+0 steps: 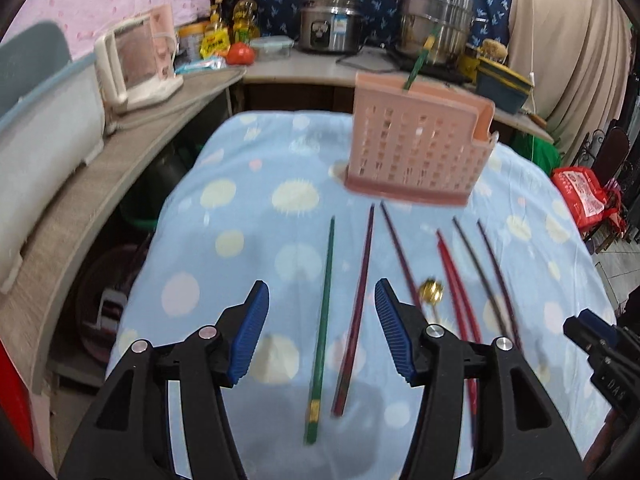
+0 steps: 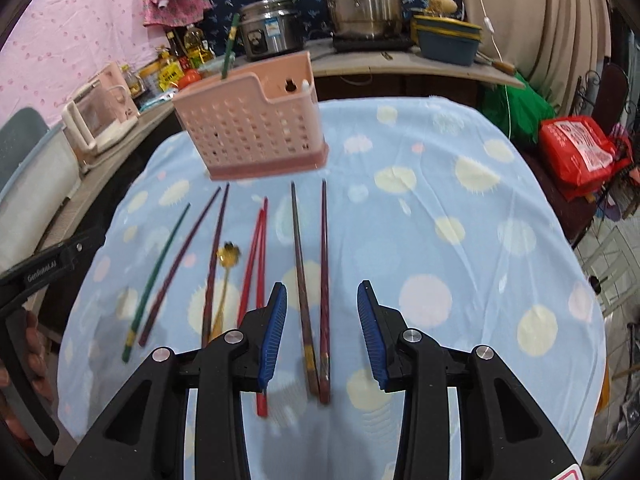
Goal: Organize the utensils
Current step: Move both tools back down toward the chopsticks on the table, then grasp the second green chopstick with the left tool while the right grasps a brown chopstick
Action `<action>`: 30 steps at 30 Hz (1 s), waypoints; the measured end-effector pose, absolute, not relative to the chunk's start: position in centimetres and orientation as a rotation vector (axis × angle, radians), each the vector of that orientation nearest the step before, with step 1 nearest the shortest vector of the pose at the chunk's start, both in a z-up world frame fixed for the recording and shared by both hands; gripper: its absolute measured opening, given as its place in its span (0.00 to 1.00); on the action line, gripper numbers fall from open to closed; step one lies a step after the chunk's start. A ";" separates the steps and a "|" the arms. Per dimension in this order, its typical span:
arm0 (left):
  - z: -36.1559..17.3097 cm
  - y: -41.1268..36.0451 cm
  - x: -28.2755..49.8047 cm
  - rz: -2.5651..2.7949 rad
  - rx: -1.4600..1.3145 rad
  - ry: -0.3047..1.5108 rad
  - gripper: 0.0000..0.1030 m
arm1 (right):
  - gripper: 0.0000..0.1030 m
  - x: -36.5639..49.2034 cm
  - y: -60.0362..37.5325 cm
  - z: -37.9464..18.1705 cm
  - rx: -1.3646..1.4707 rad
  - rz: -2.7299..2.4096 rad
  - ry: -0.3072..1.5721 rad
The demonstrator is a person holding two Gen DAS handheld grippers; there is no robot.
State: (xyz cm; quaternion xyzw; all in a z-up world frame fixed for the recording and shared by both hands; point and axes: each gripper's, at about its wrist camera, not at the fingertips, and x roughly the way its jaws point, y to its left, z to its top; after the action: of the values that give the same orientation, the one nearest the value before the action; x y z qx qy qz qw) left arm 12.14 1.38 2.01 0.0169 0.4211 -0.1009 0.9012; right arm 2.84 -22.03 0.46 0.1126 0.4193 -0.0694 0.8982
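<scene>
Your counter [image 1: 248, 216] wears a soft blue cloth dotted with pale cream and pink circles. At 12 o'clock on it stands the pink plastic utensil basket [image 1: 416, 148], a boxy holder with a grid of square holes; one green chopstick [image 1: 418, 62] stands tilted inside it. Between the basket and you lie the loose utensils, roughly side by side, tips toward the basket. In your left view, a green chopstick [image 1: 322, 320] and a dark maroon one [image 1: 356, 308] run between your left gripper's [image 1: 322, 332] ribbed blue pads, which are spread wide and hold nothing. At 2 o'clock lies a glossy red pair [image 1: 456, 284]. Your right gripper [image 2: 322, 330] also hangs spread and empty, over two dark patterned chopsticks [image 2: 312, 280]. Smallest, a gold metal spoon [image 2: 227, 258] with a flower-shaped bowl rests at its 10 o'clock.
</scene>
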 end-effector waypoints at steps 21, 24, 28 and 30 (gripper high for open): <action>-5.5 3.7 7.2 -0.214 0.052 1.003 0.50 | 0.35 -1.3 -21.7 -4.3 0.267 -0.150 0.969; -6.1 3.5 7.2 -0.214 0.065 1.017 0.49 | 0.35 -1.3 -21.7 -4.3 0.268 -0.151 0.967; -6.3 3.9 7.3 -0.211 0.061 1.017 0.43 | 0.35 -1.3 -21.7 -4.3 0.269 -0.151 0.968; -6.2 4.1 7.4 -0.206 0.058 1.014 0.40 | 0.35 -1.2 -21.7 -4.4 0.268 -0.150 0.969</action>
State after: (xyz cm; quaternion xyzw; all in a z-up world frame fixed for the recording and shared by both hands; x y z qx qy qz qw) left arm 7.41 4.12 -6.23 0.0277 0.4845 -0.0983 0.8688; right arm -1.24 -21.72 -4.35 0.1285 0.4637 -0.0719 0.8737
